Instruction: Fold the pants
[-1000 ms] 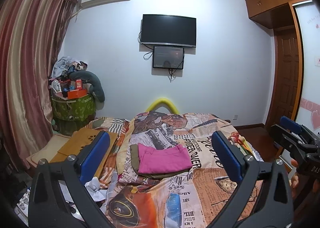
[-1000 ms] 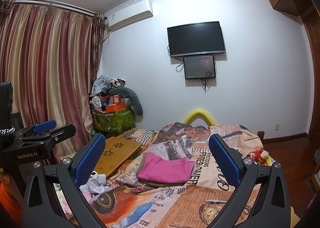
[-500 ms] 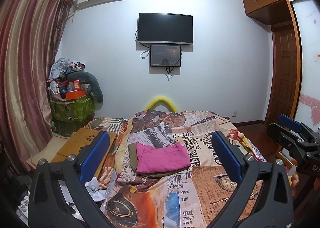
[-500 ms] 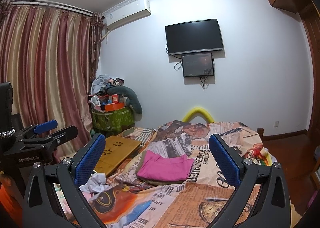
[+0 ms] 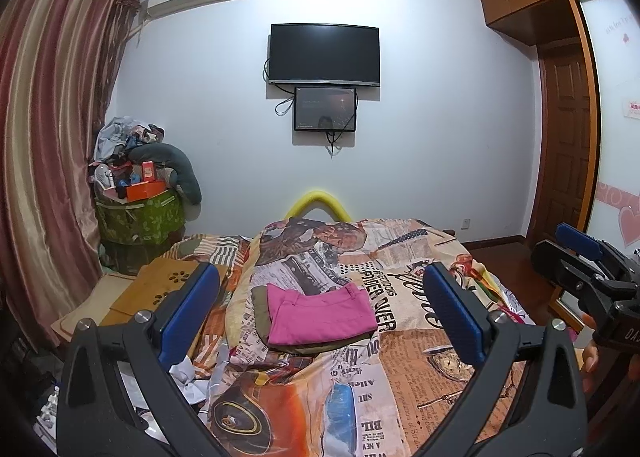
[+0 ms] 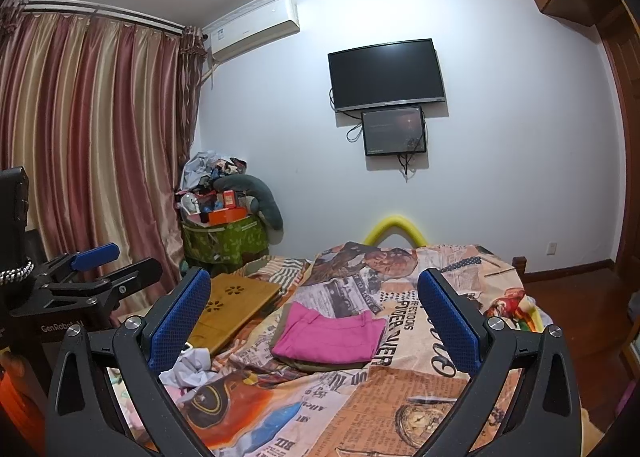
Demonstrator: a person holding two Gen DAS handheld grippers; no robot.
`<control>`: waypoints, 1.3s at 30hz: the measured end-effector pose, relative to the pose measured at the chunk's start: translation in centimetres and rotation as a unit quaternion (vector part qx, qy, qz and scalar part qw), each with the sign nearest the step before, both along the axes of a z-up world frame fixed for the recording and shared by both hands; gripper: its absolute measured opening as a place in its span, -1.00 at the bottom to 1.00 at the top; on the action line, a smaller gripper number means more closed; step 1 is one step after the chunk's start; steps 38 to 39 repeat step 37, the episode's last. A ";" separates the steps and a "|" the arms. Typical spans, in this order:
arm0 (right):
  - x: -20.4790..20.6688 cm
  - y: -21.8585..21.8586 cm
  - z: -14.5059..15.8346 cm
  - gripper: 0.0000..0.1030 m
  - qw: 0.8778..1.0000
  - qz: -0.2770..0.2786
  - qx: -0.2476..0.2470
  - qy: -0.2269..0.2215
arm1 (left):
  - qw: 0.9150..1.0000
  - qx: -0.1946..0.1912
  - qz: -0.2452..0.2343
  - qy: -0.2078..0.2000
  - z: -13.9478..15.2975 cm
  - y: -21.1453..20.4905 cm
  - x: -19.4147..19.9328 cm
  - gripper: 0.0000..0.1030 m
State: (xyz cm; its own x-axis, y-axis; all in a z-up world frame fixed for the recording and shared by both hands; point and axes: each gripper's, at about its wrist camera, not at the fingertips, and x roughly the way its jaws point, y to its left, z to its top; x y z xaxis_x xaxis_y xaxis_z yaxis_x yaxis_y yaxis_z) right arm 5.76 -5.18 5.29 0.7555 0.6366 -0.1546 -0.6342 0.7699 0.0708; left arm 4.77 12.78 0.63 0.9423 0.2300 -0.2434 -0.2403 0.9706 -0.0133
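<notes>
Folded pink pants (image 5: 320,315) (image 6: 332,335) lie on a folded olive garment (image 5: 260,309) in the middle of the bed (image 5: 420,377). My left gripper (image 5: 320,311) is held above the bed's near end, open and empty, well short of the pants. My right gripper (image 6: 316,319) is also open and empty, raised at a similar distance. Each gripper shows at the edge of the other's view: the right gripper (image 5: 580,261) at the right edge of the left wrist view, the left gripper (image 6: 92,277) at the left edge of the right wrist view.
The bed (image 6: 420,397) has a newspaper-print cover. A wooden lap desk (image 5: 160,289) and crumpled white cloth (image 6: 188,367) lie at its left side. A green bin (image 5: 140,217) piled with clutter stands by the curtains (image 5: 48,137). A TV (image 5: 324,53) hangs on the far wall; a door (image 5: 568,145) is right.
Both grippers have tilted slightly upward, so the room sits lower in both views. The pants have not moved, and both grippers stay open.
</notes>
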 end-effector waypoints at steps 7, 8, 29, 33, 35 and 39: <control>0.0 0.0 0.0 1.00 1.000 -0.001 -0.001 -0.001 | 1.000 0.001 -0.004 -0.004 0.1 -0.1 0.1 1.00; 0.0 0.0 0.0 1.00 1.000 -0.001 -0.001 -0.001 | 1.000 0.003 -0.004 -0.006 0.1 -0.2 0.1 1.00; 0.1 -0.3 -0.2 1.00 1.000 -0.001 0.002 0.004 | 1.000 0.000 -0.020 0.004 0.0 0.0 0.6 1.00; 0.1 -0.4 -0.1 1.00 1.000 -0.002 0.001 0.003 | 1.000 -0.002 -0.021 0.004 -0.1 0.1 0.5 1.00; 0.2 -0.3 -0.2 1.00 1.000 -0.001 0.002 0.003 | 1.000 -0.002 -0.019 0.004 -0.2 0.0 0.5 1.00; 0.2 -0.4 -0.1 1.00 1.000 -0.002 0.001 0.004 | 1.000 -0.004 -0.019 0.006 -0.2 0.2 0.6 1.00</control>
